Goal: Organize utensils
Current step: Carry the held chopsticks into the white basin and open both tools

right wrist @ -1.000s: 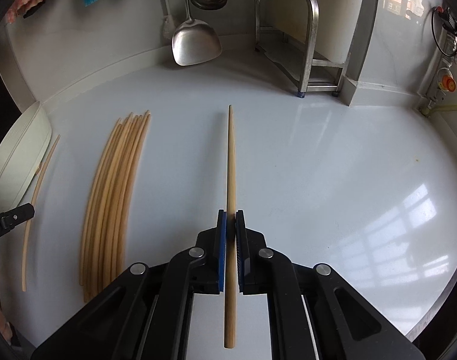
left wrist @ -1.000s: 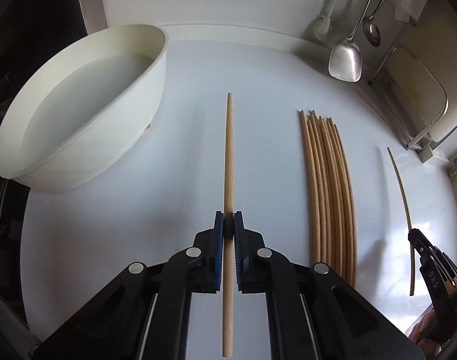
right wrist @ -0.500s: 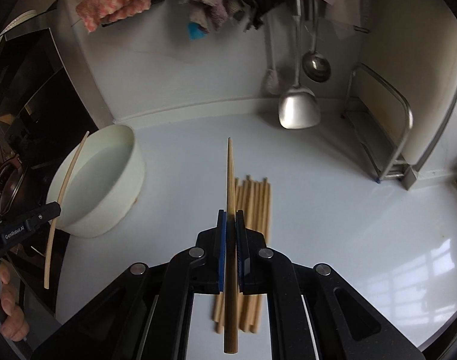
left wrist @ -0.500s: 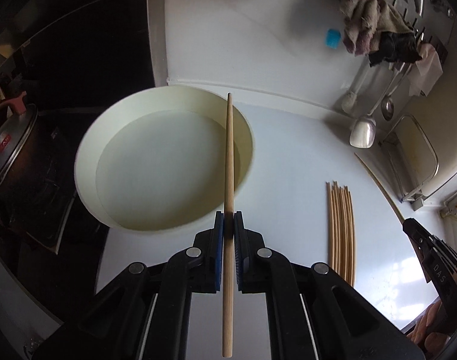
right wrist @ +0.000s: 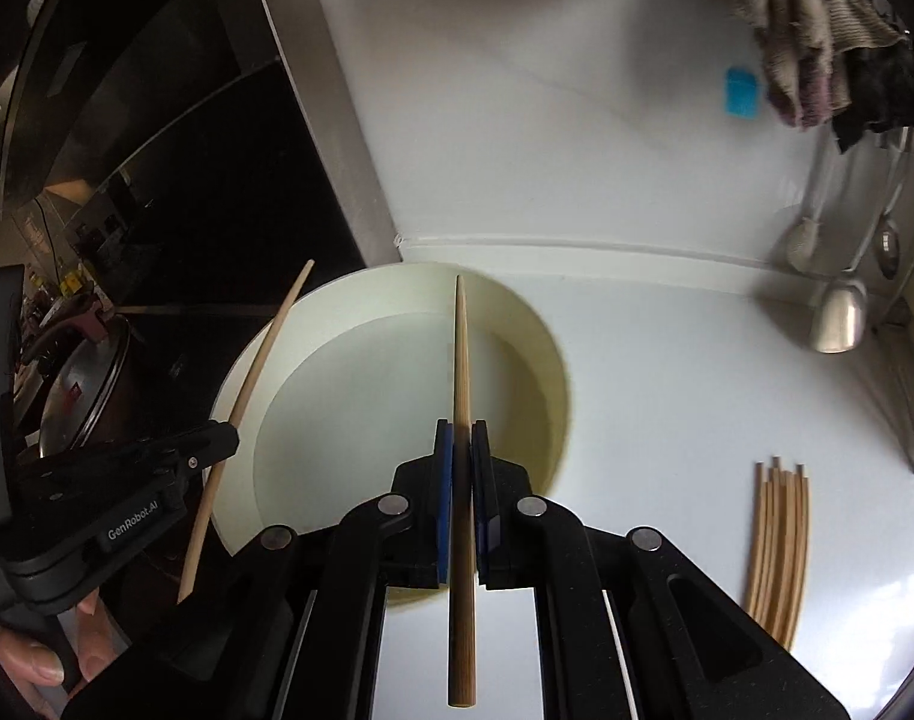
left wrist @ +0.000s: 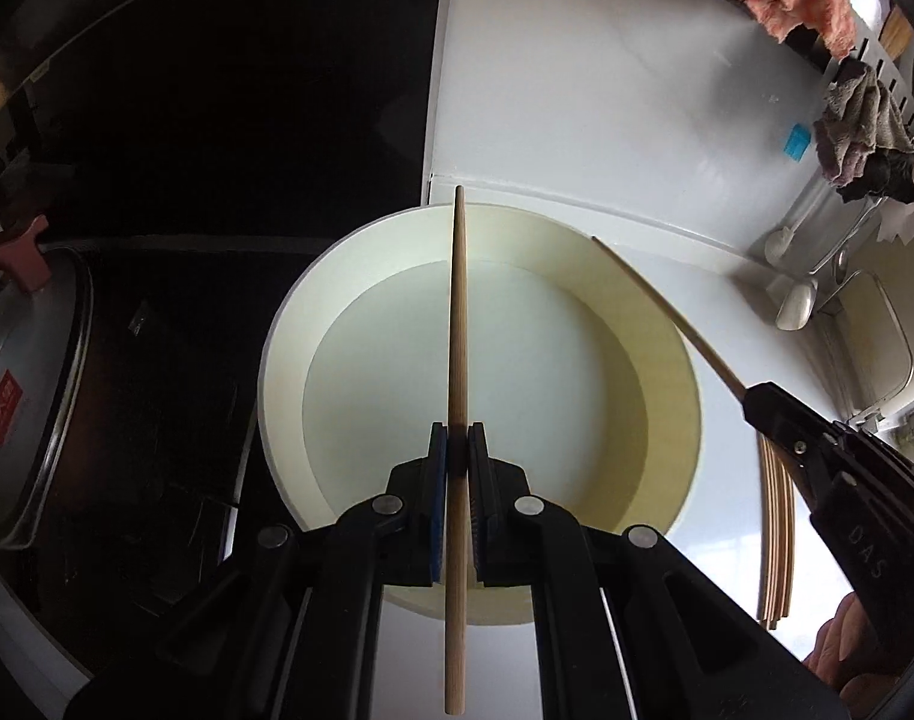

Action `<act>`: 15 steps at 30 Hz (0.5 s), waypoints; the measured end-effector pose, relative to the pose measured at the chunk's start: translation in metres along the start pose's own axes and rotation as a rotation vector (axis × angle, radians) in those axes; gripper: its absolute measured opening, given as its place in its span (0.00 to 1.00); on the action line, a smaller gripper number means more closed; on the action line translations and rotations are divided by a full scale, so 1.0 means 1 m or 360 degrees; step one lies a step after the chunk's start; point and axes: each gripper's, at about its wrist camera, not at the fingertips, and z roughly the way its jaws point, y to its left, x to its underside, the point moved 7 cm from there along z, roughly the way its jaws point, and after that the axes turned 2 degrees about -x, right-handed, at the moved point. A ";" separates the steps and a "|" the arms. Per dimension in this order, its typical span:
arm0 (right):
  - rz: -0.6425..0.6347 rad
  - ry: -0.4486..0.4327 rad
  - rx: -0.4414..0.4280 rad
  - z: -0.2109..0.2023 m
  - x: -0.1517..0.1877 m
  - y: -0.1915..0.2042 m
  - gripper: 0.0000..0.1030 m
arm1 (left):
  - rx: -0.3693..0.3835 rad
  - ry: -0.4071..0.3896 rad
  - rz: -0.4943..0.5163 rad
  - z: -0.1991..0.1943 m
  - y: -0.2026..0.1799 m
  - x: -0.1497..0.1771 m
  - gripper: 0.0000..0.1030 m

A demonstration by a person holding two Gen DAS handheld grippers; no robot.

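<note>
A glossy white counter is backed by a white wall, on which cloths and metal ladles are hung. To the left, a dark stove area is seen, where a lidded pot is set. Window light is reflected on the counter.

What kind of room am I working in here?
Most likely a home kitchen: a white counter with a cream basin on it, ladles and a spatula hanging at the wall, dishcloths above, and a lidded pot on the dark stove side.
</note>
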 end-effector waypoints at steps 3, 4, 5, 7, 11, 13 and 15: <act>-0.0014 0.0069 -0.0010 0.033 -0.002 0.014 0.06 | 0.0008 0.0048 0.0030 0.021 0.011 -0.001 0.07; -0.0015 0.0095 -0.0010 0.043 -0.001 0.016 0.06 | 0.0014 0.0067 0.0031 0.029 0.014 -0.001 0.07; -0.0015 0.0111 0.0000 0.052 -0.001 0.017 0.06 | 0.0020 0.0084 0.0035 0.036 0.014 -0.001 0.07; -0.0003 0.0155 0.0001 0.069 0.001 0.017 0.06 | 0.0012 0.0117 0.0046 0.049 0.017 0.000 0.07; 0.0048 0.0250 0.0012 0.092 0.010 0.011 0.06 | 0.0010 0.0159 0.0070 0.068 0.019 -0.001 0.07; 0.0064 0.0293 0.0015 0.101 0.013 0.010 0.06 | 0.0018 0.0193 0.0073 0.077 0.019 -0.001 0.07; 0.0071 0.0332 0.0007 0.108 0.015 0.009 0.06 | 0.0014 0.0220 0.0075 0.084 0.019 -0.001 0.07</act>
